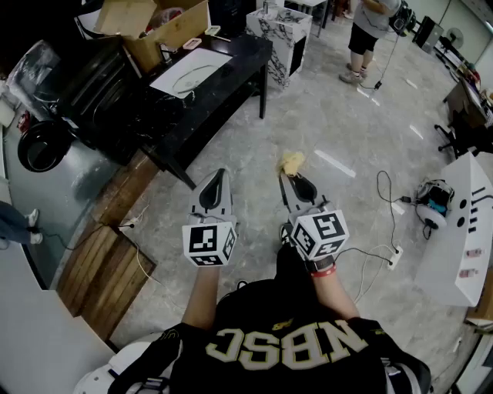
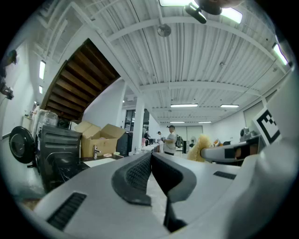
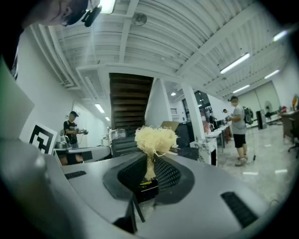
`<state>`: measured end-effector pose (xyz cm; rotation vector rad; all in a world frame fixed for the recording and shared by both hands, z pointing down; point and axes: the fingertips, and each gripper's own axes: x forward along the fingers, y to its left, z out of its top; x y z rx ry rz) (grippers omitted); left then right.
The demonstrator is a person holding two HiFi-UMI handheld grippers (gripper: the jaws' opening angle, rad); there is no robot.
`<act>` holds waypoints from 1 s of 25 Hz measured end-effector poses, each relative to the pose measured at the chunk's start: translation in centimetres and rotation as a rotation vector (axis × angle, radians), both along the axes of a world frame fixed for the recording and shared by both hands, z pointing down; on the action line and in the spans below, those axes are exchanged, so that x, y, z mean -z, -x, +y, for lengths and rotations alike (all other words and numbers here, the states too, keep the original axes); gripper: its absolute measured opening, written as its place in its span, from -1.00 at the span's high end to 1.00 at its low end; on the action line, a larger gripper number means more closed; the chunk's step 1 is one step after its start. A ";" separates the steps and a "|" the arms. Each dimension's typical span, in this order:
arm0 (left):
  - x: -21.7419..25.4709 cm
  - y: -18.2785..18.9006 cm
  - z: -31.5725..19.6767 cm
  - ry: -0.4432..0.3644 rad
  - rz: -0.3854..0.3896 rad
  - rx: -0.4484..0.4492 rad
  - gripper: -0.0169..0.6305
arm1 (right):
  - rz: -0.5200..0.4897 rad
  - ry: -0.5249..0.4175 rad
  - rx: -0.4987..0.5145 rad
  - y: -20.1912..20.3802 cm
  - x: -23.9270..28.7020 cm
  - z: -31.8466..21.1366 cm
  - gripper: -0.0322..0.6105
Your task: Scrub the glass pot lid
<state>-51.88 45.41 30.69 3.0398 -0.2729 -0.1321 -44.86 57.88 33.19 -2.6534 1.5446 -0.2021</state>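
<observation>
In the head view my left gripper (image 1: pixel 221 174) is shut with nothing in it, held over the floor. Beside it my right gripper (image 1: pixel 286 177) is shut on a pale yellow fibrous scrubber (image 1: pixel 292 161) that sticks out past the tips. The right gripper view shows the scrubber (image 3: pixel 155 138) pinched between the ribbed pads. In the left gripper view the left gripper (image 2: pixel 150 156) has its pads together and bare. A faint round outline, perhaps the glass lid (image 1: pixel 189 75), lies on a white sheet on the black table (image 1: pixel 231 85), far ahead of both grippers.
A cardboard box (image 1: pixel 154 23) and a black rack (image 1: pixel 92 85) stand on the table. A black pan (image 1: pixel 42 146) hangs at the left. Wooden boards (image 1: pixel 108 262) lie on the floor. A white marbled cabinet (image 1: pixel 281 31), a standing person (image 1: pixel 366 38), a power strip (image 1: pixel 395 256) and a white table (image 1: pixel 462 231) are around.
</observation>
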 end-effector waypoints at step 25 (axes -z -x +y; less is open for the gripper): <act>-3.1 -30.2 0.1 0.036 -0.097 0.130 0.90 | -0.197 -0.056 0.190 -31.7 -4.1 -2.7 0.73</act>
